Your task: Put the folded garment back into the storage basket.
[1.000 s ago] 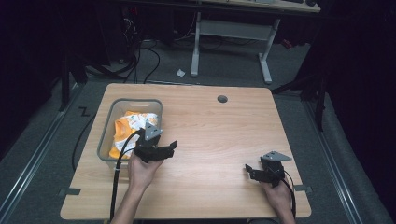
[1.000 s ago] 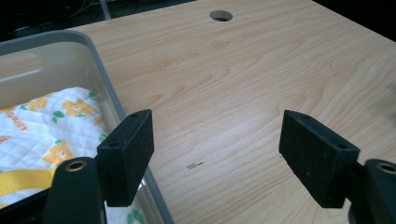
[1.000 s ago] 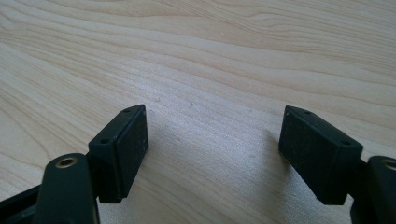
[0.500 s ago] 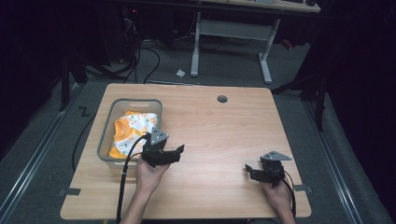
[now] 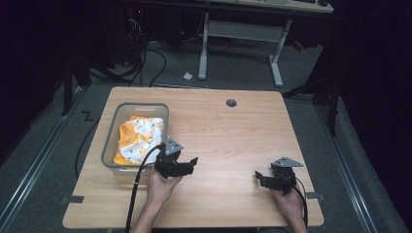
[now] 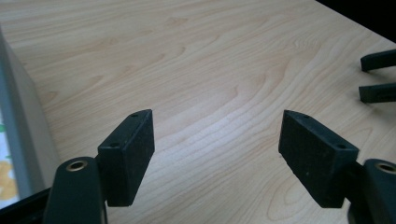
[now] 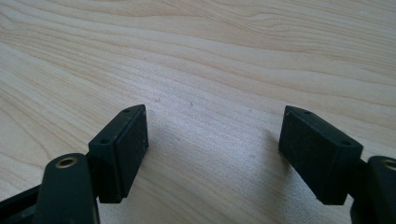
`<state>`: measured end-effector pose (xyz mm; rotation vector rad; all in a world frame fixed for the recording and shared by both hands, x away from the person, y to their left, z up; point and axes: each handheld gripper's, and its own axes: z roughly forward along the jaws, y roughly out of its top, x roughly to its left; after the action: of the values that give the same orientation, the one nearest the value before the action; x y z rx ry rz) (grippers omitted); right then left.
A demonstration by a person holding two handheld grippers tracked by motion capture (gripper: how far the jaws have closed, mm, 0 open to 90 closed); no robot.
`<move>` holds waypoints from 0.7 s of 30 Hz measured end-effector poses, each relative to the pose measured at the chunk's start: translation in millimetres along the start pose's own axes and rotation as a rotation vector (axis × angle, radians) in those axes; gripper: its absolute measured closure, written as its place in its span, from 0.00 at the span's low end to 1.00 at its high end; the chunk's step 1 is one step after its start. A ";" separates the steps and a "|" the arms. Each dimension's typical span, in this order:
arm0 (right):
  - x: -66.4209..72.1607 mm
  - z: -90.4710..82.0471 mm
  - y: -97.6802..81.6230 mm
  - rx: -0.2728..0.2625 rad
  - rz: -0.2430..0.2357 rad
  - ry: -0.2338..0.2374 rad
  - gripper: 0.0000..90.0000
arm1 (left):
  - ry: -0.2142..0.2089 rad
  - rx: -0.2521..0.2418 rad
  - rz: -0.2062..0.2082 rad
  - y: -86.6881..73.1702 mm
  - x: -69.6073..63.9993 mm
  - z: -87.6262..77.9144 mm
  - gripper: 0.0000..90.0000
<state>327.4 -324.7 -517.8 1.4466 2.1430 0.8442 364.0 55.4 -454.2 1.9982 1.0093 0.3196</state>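
Orange-and-white garment (image 5: 138, 138) heaped in grey bin (image 5: 111, 145) | looks soft, light, limp; pinch a raised fold | left tongs (image 5: 190, 164) spread, empty | right tongs (image 5: 260, 176) spread, on desk (image 5: 228, 136)

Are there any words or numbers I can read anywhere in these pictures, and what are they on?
None can be read.
The orange and white cloth in the grey bin has a small print, too blurred to tell if it holds letters.
The left gripper, the right gripper and the wooden table show no label or number.
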 end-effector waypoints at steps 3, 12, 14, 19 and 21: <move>0.0 0.0 0.0 0.000 0.000 0.000 0.27 | -0.011 -0.002 -0.009 -2.2 -1.9 3.4 0.30; 0.0 0.0 0.0 0.000 0.000 0.000 0.27 | -0.021 0.000 -0.012 -7.3 -6.3 8.8 0.31; 0.0 0.0 0.0 0.000 0.000 0.000 0.27 | -0.026 0.004 -0.015 -9.6 -7.1 10.8 0.31; 0.0 0.0 0.0 0.000 0.000 0.000 0.27 | -0.034 0.015 -0.015 -13.1 -8.9 15.9 0.31; 0.0 0.0 0.0 0.000 0.000 0.000 0.27 | -0.037 0.012 -0.022 -14.2 -9.2 17.3 0.31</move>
<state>327.3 -324.7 -517.8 1.4466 2.1429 0.8440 359.9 42.9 -474.5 1.9958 1.0110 0.2644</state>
